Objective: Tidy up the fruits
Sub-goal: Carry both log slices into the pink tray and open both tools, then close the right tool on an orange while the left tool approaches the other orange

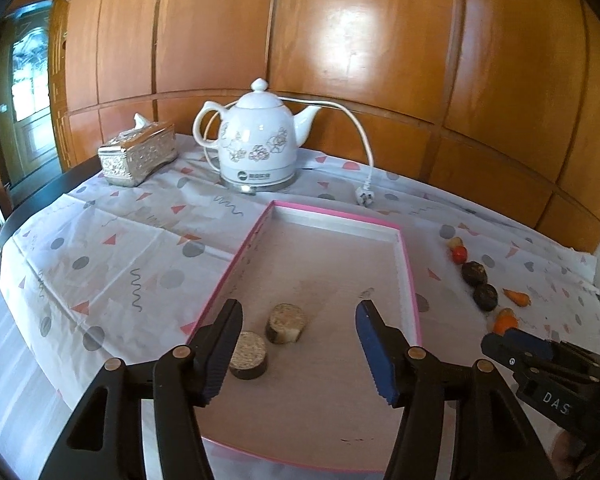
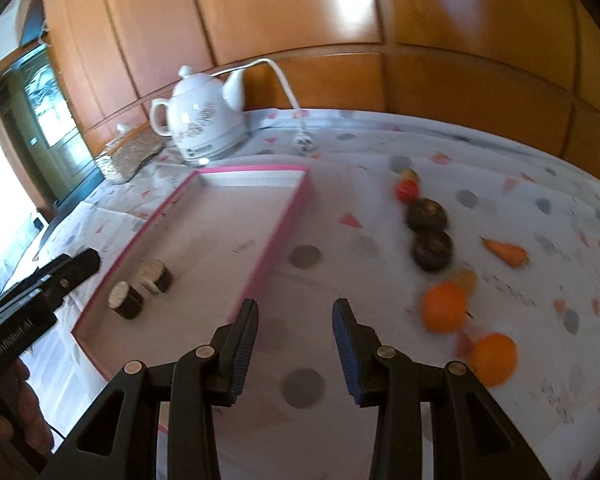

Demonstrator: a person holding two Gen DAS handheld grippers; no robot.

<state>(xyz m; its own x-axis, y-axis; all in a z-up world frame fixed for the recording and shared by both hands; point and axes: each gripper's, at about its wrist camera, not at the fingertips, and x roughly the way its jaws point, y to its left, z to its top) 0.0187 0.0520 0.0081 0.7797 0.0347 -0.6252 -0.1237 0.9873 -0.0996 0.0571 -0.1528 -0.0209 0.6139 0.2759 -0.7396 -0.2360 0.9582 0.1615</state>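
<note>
A pink-rimmed shallow tray (image 1: pixel 242 254) (image 2: pixel 290 216) lies on the patterned tablecloth. Two short brown cylinders (image 1: pixel 286 323) (image 1: pixel 249 360) sit in its near left part; both show in the right wrist view (image 2: pixel 155 276) (image 2: pixel 126 300). My left gripper (image 1: pixel 298 354) is open and empty above the tray, just right of them. My right gripper (image 2: pixel 295 350) is open and empty over the cloth right of the tray. A row of fruits lies right of it: two oranges (image 2: pixel 444 307) (image 2: pixel 493 358), two dark round fruits (image 2: pixel 433 250) (image 2: pixel 426 214), a carrot (image 2: pixel 507 252) and a small red fruit (image 2: pixel 406 191).
A white electric kettle (image 1: pixel 258 144) (image 2: pixel 204 120) with its cord and plug (image 1: pixel 365 197) stands behind the tray. A silver tissue box (image 1: pixel 138 156) sits at the back left. Wooden wall panels close the back. The table's dark edge (image 1: pixel 40 196) runs on the left.
</note>
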